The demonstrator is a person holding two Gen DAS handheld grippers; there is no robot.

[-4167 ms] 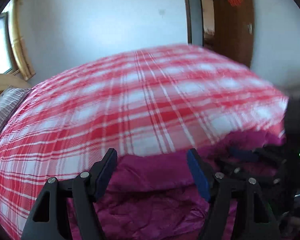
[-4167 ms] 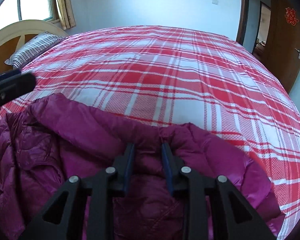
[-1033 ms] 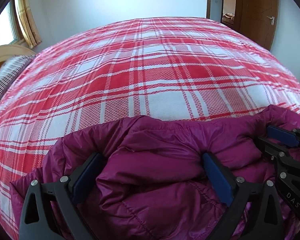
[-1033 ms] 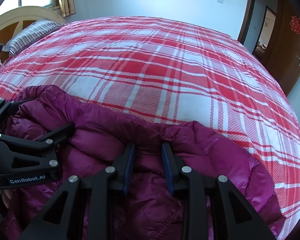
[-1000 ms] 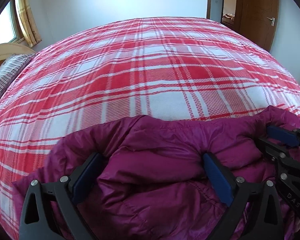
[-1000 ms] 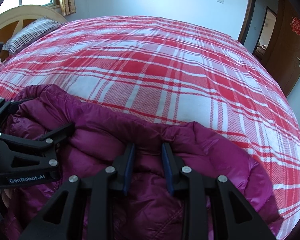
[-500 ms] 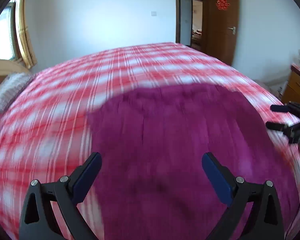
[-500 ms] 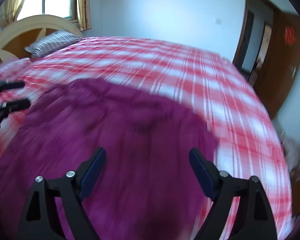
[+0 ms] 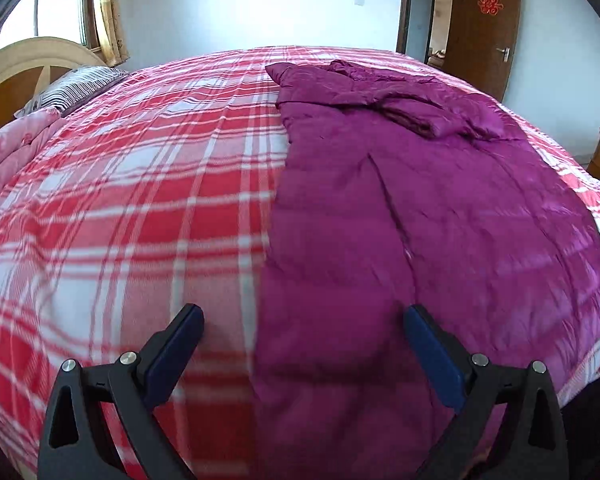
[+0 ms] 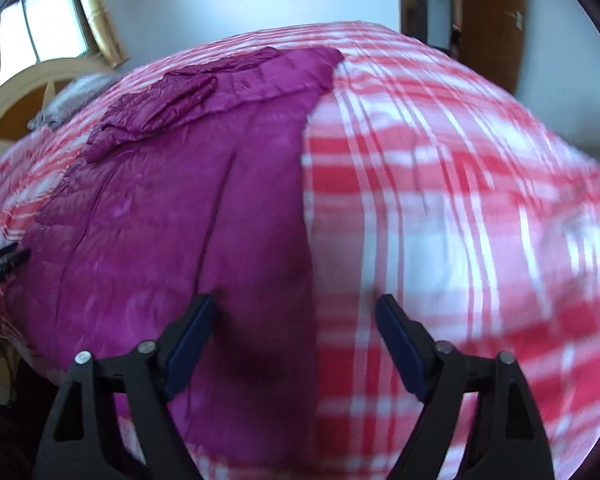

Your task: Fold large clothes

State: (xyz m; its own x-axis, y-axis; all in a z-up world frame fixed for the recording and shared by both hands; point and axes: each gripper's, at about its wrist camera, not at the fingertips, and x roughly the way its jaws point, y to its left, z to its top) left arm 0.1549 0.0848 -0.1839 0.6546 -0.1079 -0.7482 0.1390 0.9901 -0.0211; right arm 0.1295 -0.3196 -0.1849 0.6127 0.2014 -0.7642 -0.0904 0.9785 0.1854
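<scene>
Magenta down coat (image 9: pixel 440 208) lies spread flat on the red-and-white plaid bedcover (image 9: pixel 140 200), long way up the bed, w/ a sleeve folded across its far end near the collar. One coat, one bed.

Left gripper (image 9: pixel 304 354): jaws wide apart, nothing between the pads. It hangs over the coat's near left edge; left pad above plaid, right pad above magenta fabric. No contact w/ cloth that I can see.

Right gripper (image 10: pixel 294 338): jaws apart too, having just closed in a little, nothing clamped. It straddles the coat's near right edge: left pad over coat, right pad over plaid. Near part of this view is blurred, so can't tell if the tips brush the fabric.

Two grippers total, one at each near corner, coat between them.

Elsewhere: one striped pillow (image 9: pixel 76 88) by the wooden headboard (image 9: pixel 24 68), one brown door (image 9: pixel 486 28) at the far right.
</scene>
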